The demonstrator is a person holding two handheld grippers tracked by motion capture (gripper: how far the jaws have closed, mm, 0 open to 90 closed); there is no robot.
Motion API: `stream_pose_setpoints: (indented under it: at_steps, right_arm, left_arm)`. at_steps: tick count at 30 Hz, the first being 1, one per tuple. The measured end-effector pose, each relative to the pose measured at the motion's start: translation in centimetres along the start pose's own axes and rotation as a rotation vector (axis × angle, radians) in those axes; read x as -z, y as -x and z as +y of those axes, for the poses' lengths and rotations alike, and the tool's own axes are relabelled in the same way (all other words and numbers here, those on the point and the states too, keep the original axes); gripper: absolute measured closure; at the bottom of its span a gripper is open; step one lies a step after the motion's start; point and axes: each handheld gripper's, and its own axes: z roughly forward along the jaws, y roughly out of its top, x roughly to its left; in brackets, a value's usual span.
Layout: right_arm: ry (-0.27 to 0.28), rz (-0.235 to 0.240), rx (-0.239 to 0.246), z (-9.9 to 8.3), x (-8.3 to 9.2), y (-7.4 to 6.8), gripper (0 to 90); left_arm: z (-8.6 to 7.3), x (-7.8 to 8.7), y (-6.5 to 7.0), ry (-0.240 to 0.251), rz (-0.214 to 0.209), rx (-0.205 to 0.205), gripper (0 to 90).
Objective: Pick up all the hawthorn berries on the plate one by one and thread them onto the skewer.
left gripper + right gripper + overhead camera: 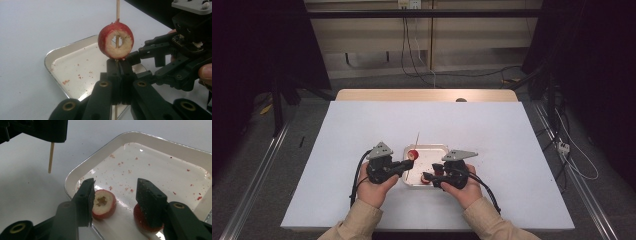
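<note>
Two slices [103, 203] down in tray [75, 176], between right gripper [115, 200] jaws, parted; third ring [115, 41] up on skewer [117, 10], clamped by left gripper [119, 68]

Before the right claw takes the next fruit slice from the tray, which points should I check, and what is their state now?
1. Skewer clamped in the left claw: ok, the jaws are shut on the stick below the threaded slice.
2. Threaded slice seated on the skewer: ok, the stick passes through its hollow centre.
3. Right claw around the next slice: not ok yet; one jaw is at its edge, the other stands apart.
4. Second slice clear of the closing jaw: cannot tell, it lies partly under that jaw.
5. Tray flat on the table: ok.
</note>
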Motion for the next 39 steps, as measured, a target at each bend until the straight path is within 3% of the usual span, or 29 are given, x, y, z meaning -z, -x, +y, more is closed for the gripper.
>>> stream_pose_setpoints:
  at_steps: [24,29,34,39]
  right_arm:
    - [-0.037,0.06,-0.052,-0.7,-1.2,-0.3,57.9]
    - [-0.038,0.077,-0.055,-0.7,-1.4,-0.5,61.4]
    - [-0.038,0.101,-0.056,-0.7,-1.6,-0.7,71.1]
    - [-0.041,0.107,-0.067,-0.7,-1.6,-0.7,72.2]
  left_arm:
    - [0.0,-0.1,0.0,-0.002,0.0,0.0,89.2]
    - [0.0,-0.1,0.0,-0.002,0.001,0.0,89.2]
    - [0.0,-0.1,0.0,-0.003,0.002,0.0,89.2]
    - [0.0,-0.1,0.0,-0.004,0.001,0.001,89.2]
